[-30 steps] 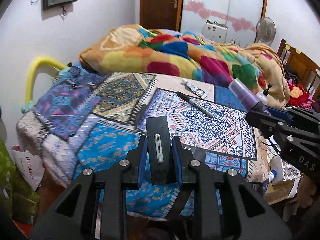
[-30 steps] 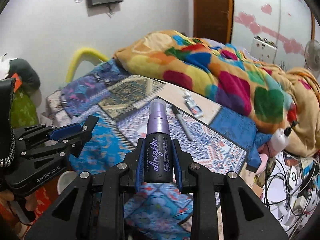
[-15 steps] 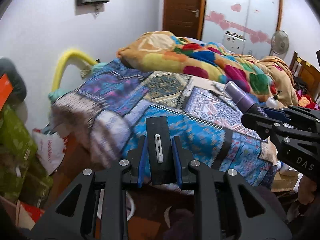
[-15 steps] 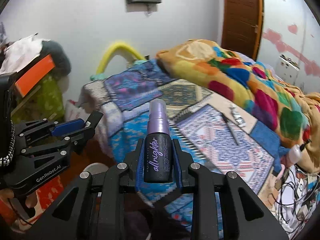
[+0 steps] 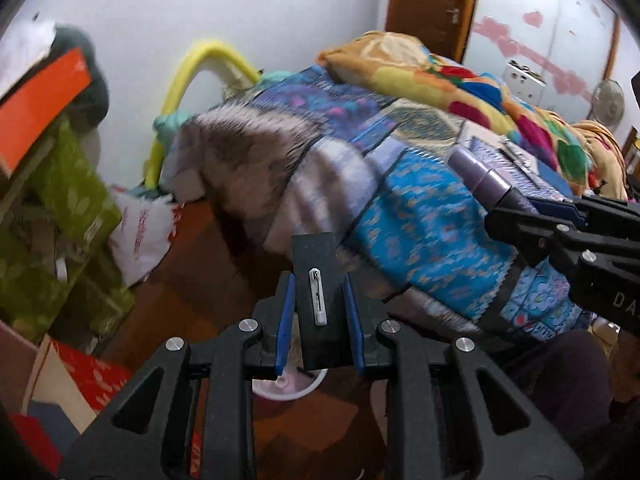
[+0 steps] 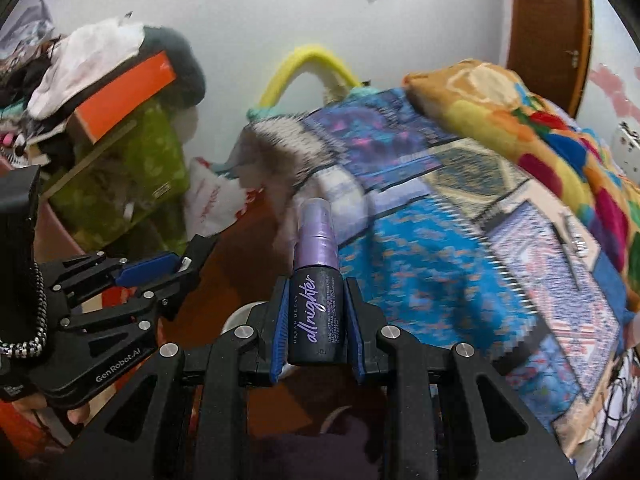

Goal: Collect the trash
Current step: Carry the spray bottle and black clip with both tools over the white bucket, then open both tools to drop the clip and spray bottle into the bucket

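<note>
Left gripper (image 5: pixel 319 312) clamped on a flat black block (image 5: pixel 320 280) with a small white clip on its face; blue pads (image 5: pixel 286 312) press both sides, jaws narrow. Right gripper (image 6: pixel 316 316) closed on a spray bottle (image 6: pixel 316 288), dark body, purple cap, "allnighter" label, upright between the pads. Both grippers sit side by side, pointing down past the near-left corner of the bed (image 5: pixel 420 220). Bed covered in blue patchwork cloth; a multicolour blanket (image 5: pixel 460 92) is heaped at its far side. A pen (image 6: pixel 562 240) lies on the bed, right and far. Below the grippers, on brown floor, a white round rim (image 5: pixel 288 394) shows, mostly hidden by the jaws. Green boxes (image 5: pixel 60 208) and an orange box (image 5: pixel 40 96) stack at left; white bag (image 5: pixel 140 236) beside them.
</note>
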Available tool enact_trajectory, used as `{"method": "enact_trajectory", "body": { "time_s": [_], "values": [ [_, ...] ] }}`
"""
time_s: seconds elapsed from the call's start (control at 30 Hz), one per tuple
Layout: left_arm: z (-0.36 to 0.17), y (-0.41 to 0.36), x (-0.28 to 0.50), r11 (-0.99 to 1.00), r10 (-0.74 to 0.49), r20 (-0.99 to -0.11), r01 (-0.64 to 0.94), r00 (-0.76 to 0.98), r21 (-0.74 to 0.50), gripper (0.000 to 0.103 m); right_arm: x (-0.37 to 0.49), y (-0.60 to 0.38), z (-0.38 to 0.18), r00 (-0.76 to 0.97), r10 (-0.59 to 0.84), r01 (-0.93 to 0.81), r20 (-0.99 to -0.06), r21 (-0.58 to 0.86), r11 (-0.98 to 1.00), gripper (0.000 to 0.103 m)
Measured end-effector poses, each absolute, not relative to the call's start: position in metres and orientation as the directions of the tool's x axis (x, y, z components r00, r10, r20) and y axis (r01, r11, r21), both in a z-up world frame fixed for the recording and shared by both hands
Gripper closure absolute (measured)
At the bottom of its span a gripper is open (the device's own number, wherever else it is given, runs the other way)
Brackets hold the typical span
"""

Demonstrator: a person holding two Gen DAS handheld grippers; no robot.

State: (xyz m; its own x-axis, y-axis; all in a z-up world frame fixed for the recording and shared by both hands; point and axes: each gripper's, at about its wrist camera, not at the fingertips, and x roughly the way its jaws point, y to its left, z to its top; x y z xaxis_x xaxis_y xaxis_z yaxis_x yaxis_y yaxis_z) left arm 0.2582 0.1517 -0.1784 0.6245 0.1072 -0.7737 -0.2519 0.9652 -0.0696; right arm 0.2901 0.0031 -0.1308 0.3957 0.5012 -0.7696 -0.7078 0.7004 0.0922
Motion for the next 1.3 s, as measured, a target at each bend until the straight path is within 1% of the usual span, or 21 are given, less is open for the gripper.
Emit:
{"method": "enact_trajectory", "body": {
  "time_s": [0.1, 0.27, 0.37, 0.53, 0.63, 0.73, 0.83, 0.9, 0.97, 1.1, 1.3],
  "values": [
    [-0.198, 0.171, 0.250, 0.957, 0.101, -0.796, -0.277, 0.597, -0.087, 0.079, 0.283, 0.026, -0.147, 0.343, 0.498, -0.728, -0.796, 0.109, 0.676, 0.080],
    [-0.241, 0.192, 0.236, 0.951, 0.109, -0.840, -0.301, 0.531, -0.068, 0.079, 0.280, 0.058, -0.177, 0.254, 0.480, -0.738, -0.840, 0.153, 0.657, 0.080],
    [-0.272, 0.208, 0.231, 0.938, 0.088, -0.875, -0.336, 0.477, -0.089, 0.079, 0.279, 0.074, -0.194, 0.206, 0.469, -0.737, -0.859, 0.179, 0.652, 0.080],
    [-0.310, 0.227, 0.230, 0.912, 0.038, -0.905, -0.385, 0.424, -0.142, 0.079, 0.281, 0.098, -0.223, 0.125, 0.437, -0.737, -0.891, 0.212, 0.642, 0.079],
    [-0.325, 0.235, 0.239, 0.906, -0.006, -0.915, -0.384, 0.403, -0.175, 0.079, 0.284, 0.111, -0.240, 0.093, 0.412, -0.736, -0.906, 0.216, 0.641, 0.079],
    [-0.337, 0.240, 0.253, 0.899, -0.016, -0.925, -0.399, 0.380, -0.180, 0.079, 0.287, 0.123, -0.249, 0.083, 0.412, -0.739, -0.907, 0.222, 0.636, 0.079],
    [-0.343, 0.245, 0.262, 0.885, -0.013, -0.936, -0.431, 0.352, -0.174, 0.079, 0.290, 0.130, -0.253, 0.084, 0.396, -0.743, -0.915, 0.207, 0.636, 0.078],
    [-0.342, 0.245, 0.264, 0.885, 0.006, -0.940, -0.440, 0.340, -0.153, 0.078, 0.292, 0.132, -0.254, 0.077, 0.379, -0.745, -0.922, 0.199, 0.636, 0.071],
    [-0.340, 0.243, 0.265, 0.891, 0.025, -0.943, -0.435, 0.332, -0.130, 0.078, 0.293, 0.131, -0.254, 0.085, 0.373, -0.747, -0.924, 0.189, 0.638, 0.069],
    [-0.326, 0.238, 0.261, 0.899, 0.041, -0.937, -0.422, 0.346, -0.116, 0.077, 0.293, 0.121, -0.250, 0.117, 0.354, -0.760, -0.928, 0.146, 0.634, 0.069],
    [-0.285, 0.225, 0.254, 0.906, 0.086, -0.910, -0.411, 0.406, -0.098, 0.077, 0.294, 0.096, -0.236, 0.138, 0.372, -0.755, -0.918, 0.145, 0.639, 0.069]
  ]
}}
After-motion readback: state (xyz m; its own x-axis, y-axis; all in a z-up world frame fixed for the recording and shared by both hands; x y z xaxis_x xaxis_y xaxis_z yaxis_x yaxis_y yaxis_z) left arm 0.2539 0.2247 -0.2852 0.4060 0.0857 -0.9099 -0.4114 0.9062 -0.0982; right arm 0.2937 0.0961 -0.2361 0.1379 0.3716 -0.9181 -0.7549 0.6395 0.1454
